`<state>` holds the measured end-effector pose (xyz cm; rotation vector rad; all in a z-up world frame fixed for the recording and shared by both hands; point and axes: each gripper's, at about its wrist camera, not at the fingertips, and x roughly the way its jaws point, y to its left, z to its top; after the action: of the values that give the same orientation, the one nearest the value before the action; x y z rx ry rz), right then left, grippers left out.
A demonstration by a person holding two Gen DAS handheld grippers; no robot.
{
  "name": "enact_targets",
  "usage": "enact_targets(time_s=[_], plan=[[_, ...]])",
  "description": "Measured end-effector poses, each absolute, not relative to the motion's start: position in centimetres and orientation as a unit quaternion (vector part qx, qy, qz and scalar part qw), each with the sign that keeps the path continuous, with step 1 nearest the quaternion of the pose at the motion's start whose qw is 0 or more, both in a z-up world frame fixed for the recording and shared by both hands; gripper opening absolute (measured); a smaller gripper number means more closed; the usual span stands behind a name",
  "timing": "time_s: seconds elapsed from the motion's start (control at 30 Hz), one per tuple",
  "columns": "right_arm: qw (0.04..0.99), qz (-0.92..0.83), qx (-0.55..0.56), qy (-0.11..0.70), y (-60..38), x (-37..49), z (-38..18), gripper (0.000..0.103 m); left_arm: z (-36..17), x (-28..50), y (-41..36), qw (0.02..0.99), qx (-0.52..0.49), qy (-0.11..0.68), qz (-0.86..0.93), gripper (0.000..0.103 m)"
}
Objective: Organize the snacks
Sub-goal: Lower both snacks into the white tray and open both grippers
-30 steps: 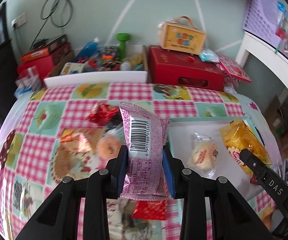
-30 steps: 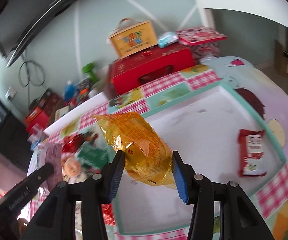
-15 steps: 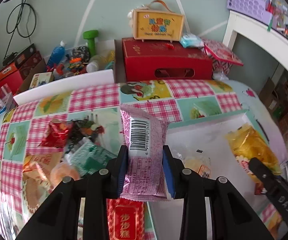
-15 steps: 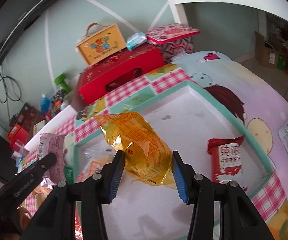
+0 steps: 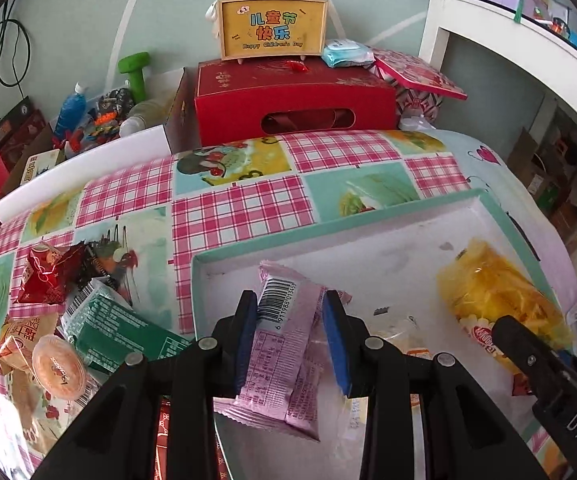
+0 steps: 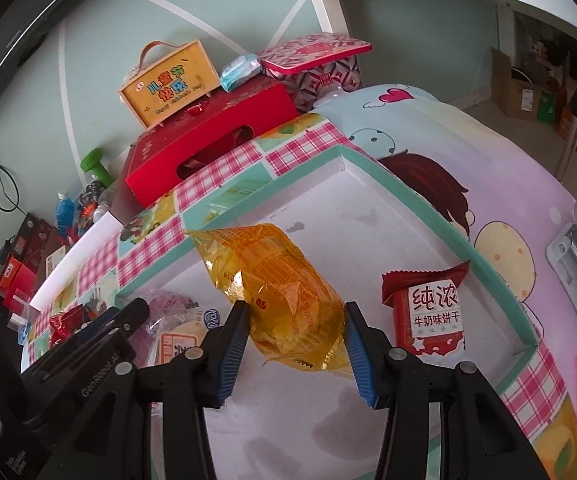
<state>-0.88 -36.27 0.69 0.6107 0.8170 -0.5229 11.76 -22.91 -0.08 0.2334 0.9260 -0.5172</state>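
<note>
Two snacks now hang over our white tray (image 5: pixel 368 236), carried in from the desk: left jaws clenched on pink wafer pack (image 5: pixel 284 344), right jaws grasping yellow bag (image 6: pixel 288 300); release comes next.

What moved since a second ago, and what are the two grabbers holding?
Both came in over the white tray and lower. The left gripper carried the pink packet off the checked cloth. The right gripper lowered the yellow packet. Both grips are unchanged; the red packet stayed put.
</note>
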Motion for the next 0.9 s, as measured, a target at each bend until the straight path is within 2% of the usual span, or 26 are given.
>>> enact_targets(time_s=[0.07,0.13,0.17,0.2,0.23,0.4,0.5,0.6,0.67,0.73,0.9], plan=[[0.839,-0.247,0.291,0.387,-36.4,-0.9,0.6,0.05,0.0,11.5,-22.8,0.859,0.108,0.439,-0.243,0.037],[0.838,-0.249,0.291,0.389,-36.4,-0.9,0.6,0.053,0.3,11.3,-22.4,0.856,0.101,0.444,-0.244,0.048],[0.837,-0.252,0.288,0.391,-36.4,-0.9,0.7,0.054,0.6,11.2,-22.3,0.855,0.097,0.446,-0.246,0.058],[0.837,-0.255,0.284,0.392,-36.4,-0.9,0.7,0.061,0.8,11.1,-22.1,0.854,0.094,0.447,-0.249,0.066],[0.837,-0.257,0.281,0.393,-36.3,-0.9,0.8,0.068,1.2,11.0,-21.9,0.854,0.095,0.449,-0.246,0.067],[0.837,-0.263,0.267,0.4,-36.0,-0.8,1.1,0.071,2.2,11.3,-20.8,0.853,0.11,0.469,-0.198,0.069],[0.836,-0.266,0.256,0.407,-35.8,-0.6,1.1,0.077,2.7,11.8,-19.7,0.852,0.092,0.482,-0.182,0.083],[0.836,-0.267,0.247,0.41,-35.6,-0.4,1.1,0.089,3.0,12.1,-18.9,0.857,0.083,0.481,-0.168,0.087],[0.838,-0.267,0.243,0.409,-35.6,-0.4,1.2,0.094,2.9,12.2,-18.5,0.859,0.077,0.481,-0.157,0.09],[0.839,-0.269,0.237,0.409,-35.5,-0.4,1.3,0.098,2.8,12.5,-18.1,0.86,0.071,0.485,-0.144,0.09],[0.836,-0.27,0.238,0.414,-35.5,-0.4,1.2,0.099,2.5,12.9,-17.7,0.858,0.063,0.492,-0.133,0.09]])
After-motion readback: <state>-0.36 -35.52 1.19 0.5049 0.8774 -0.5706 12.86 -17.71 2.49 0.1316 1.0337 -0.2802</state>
